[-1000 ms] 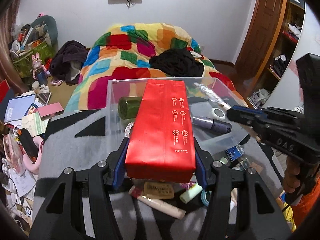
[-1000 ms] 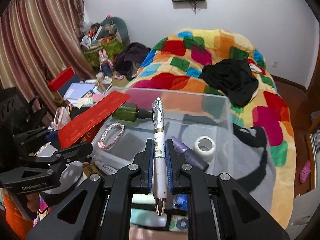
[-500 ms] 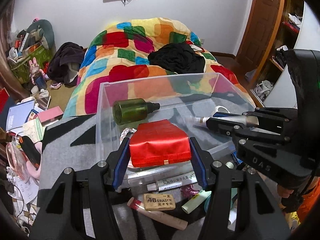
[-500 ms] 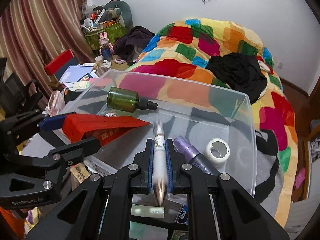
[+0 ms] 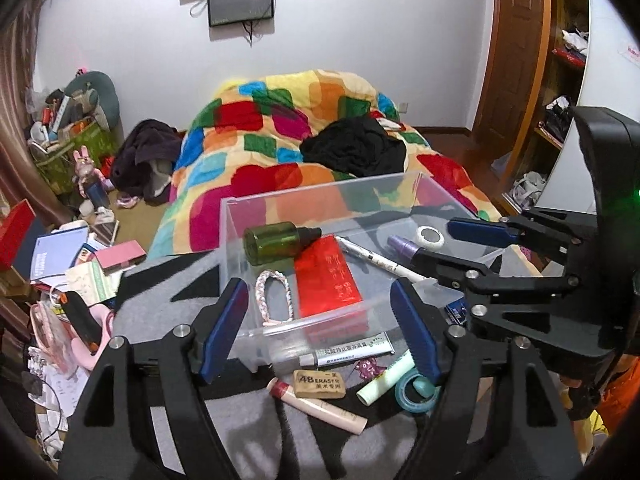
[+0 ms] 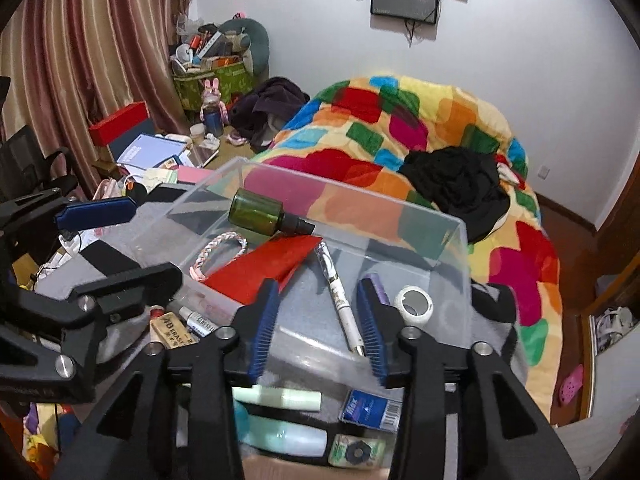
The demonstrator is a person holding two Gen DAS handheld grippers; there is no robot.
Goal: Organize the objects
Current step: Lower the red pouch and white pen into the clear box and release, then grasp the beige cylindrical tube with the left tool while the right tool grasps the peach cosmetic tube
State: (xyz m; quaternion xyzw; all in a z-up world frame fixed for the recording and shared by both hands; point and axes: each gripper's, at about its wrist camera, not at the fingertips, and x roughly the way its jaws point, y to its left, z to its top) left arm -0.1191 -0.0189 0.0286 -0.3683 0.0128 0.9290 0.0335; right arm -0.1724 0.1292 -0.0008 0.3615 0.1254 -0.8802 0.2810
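Note:
A clear plastic box (image 5: pixel 320 196) stands on a grey blanket. Inside lie a red packet (image 5: pixel 326 280), a green bottle (image 5: pixel 276 240), a braided bracelet (image 5: pixel 274 300), a white pen (image 5: pixel 380 260), a purple tube (image 5: pixel 404 246) and a white tape roll (image 5: pixel 430 236). My left gripper (image 5: pixel 318 328) hangs at the box's near edge, jaws opening, nothing between them. My right gripper (image 6: pixel 318 320) is over the box's near wall, jaws opening. The pen (image 6: pixel 340 296) lies on the box floor between its fingers, untouched by the pads. The red packet (image 6: pixel 264 272) lies to its left.
Loose items lie on the blanket in front of the box: an eraser (image 5: pixel 318 382), an ointment tube (image 5: pixel 348 354), a pink tube (image 5: pixel 320 404), a pale green stick (image 5: pixel 384 378) and a teal tape ring (image 5: pixel 416 392). Behind is a bed with a colourful quilt (image 5: pixel 280 136). Cluttered papers (image 5: pixel 60 256) lie left.
The left gripper has let go of the red packet, which now lies flat in the box. The right gripper has released the pen into the box. Both jaws stand wider.

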